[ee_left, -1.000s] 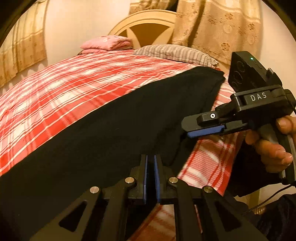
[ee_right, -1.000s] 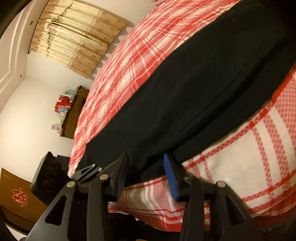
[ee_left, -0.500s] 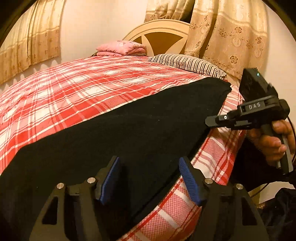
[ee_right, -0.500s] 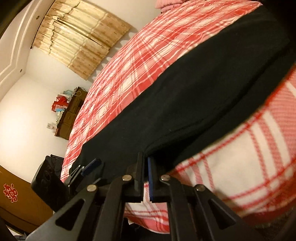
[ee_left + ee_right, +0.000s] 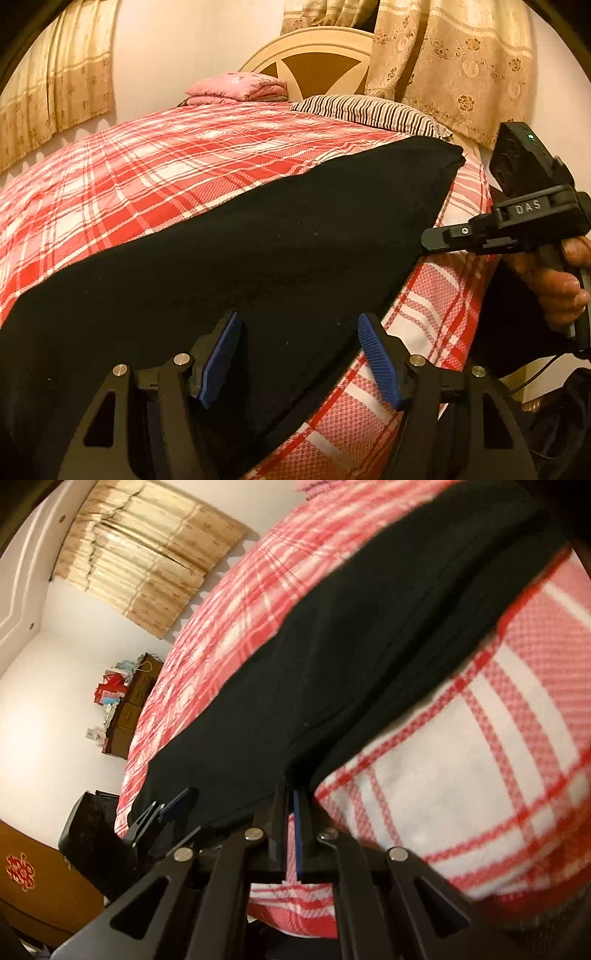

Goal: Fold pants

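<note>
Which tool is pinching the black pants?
The right tool, its blue pads shut on the black pants edge. The left tool is open, holding nothing.

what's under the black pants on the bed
The black pants lie flat on a red and white plaid bedspread, which shows all around them. Whatever is beneath their middle is covered, and no second layer can be told apart in the dark cloth.

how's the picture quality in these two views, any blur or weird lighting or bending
Left wrist view: sharp, warm yellow indoor light, strong fisheye bulge on the plaid bedspread; the black pants show almost no detail. The left claw is crisp. Right wrist view: tilted, motion blur smears the plaid and pants; the right claw stays fairly sharp.
</note>
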A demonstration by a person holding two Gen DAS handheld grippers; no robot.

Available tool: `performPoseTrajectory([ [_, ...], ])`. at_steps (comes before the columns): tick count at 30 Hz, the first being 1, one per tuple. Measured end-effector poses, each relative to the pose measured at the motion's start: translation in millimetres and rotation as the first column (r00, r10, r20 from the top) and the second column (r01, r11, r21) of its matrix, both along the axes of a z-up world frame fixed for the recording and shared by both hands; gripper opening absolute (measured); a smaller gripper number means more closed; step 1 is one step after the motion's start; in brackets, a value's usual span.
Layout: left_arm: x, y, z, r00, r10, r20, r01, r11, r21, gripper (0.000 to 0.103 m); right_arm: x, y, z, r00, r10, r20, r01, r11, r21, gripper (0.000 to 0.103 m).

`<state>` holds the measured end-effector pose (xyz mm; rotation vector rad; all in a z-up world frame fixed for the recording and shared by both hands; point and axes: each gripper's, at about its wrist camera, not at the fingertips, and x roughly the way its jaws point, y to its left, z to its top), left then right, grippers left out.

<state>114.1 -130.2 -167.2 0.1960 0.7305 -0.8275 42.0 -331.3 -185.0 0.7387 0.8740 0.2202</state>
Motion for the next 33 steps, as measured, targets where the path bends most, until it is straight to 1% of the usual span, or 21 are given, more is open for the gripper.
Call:
performPoseTrajectory([
  [2, 0, 0, -2, 1.000, 0.003, 0.007, -0.003, 1.000, 0.005, 0.068, -2, 0, 4, 1.000, 0.002, 0.013, -0.002, 1.000, -0.010, 0.004],
  [6, -1, -6, -2, 0.999, 0.027, 0.023, -0.028, 0.999, 0.030, 0.069, 8, -9, -14, 1.000, -0.021, -0.017, 0.022, 0.999, 0.029, 0.001],
  [10, 2, -2, 1, 0.998, 0.068, 0.002, -0.068, 0.998, 0.017, 0.069, 4, -2, -4, 1.000, -0.001, -0.005, 0.001, 1.000, -0.023, 0.002],
  [14, 4, 2, 0, 0.995, 0.100, -0.005, -0.100, 0.994, 0.032, 0.069, -1, 0, 6, 1.000, -0.006, 0.005, 0.006, 0.997, -0.071, 0.004],
  [15, 5, 3, -1, 0.994, 0.104, -0.008, -0.104, 0.994, 0.031, 0.069, -2, -1, 8, 1.000, -0.010, 0.010, 0.011, 0.996, -0.086, 0.010],
  [17, 4, 3, -1, 0.994, 0.110, -0.012, -0.110, 0.994, 0.025, 0.069, -5, -3, 16, 0.999, -0.022, 0.034, 0.026, 0.993, -0.118, 0.011],
  [20, 3, 3, -1, 0.993, 0.114, -0.011, -0.114, 0.993, 0.025, 0.069, -12, -3, 36, 0.994, -0.050, 0.093, 0.068, 0.978, -0.197, 0.021],
  [22, 3, 3, -1, 0.993, 0.115, -0.010, -0.115, 0.993, 0.028, 0.069, -12, 0, 47, 0.990, -0.048, 0.131, 0.078, 0.969, -0.233, 0.029],
  [23, 3, 4, -1, 0.993, 0.115, -0.011, -0.115, 0.993, 0.027, 0.069, -11, 2, 51, 0.989, -0.045, 0.143, 0.080, 0.965, -0.250, 0.031],
  [26, 3, 5, -1, 0.993, 0.115, -0.019, -0.114, 0.993, 0.025, 0.069, -4, 11, 54, 0.986, -0.020, 0.165, 0.066, 0.958, -0.280, 0.039],
  [27, 2, 6, 1, 0.993, 0.114, -0.023, -0.113, 0.993, 0.025, 0.069, 0, 12, 52, 0.986, -0.012, 0.166, 0.060, 0.957, -0.283, 0.046],
  [28, 1, 10, 3, 0.993, 0.117, -0.025, -0.116, 0.993, 0.023, 0.069, 9, 14, 44, 0.991, 0.004, 0.135, 0.038, 0.951, -0.308, 0.049],
  [29, 0, 15, 6, 0.992, 0.127, -0.019, -0.127, 0.992, 0.020, 0.069, 18, 15, 34, 0.997, 0.008, 0.073, 0.017, 0.940, -0.341, 0.048],
  [30, -1, 20, 8, 0.990, 0.140, -0.008, -0.139, 0.990, 0.018, 0.069, 22, 15, 28, 0.999, 0.006, 0.046, 0.010, 0.939, -0.345, 0.045],
  [31, -2, 28, 11, 0.987, 0.158, 0.008, -0.158, 0.987, 0.017, 0.069, 23, 13, 25, 0.999, 0.008, 0.050, 0.010, 0.940, -0.340, 0.044],
  [33, -3, 48, 17, 0.980, 0.197, 0.042, -0.197, 0.980, 0.007, 0.069, 21, 14, 31, 0.998, 0.023, 0.057, -0.001, 0.932, -0.362, 0.043],
])
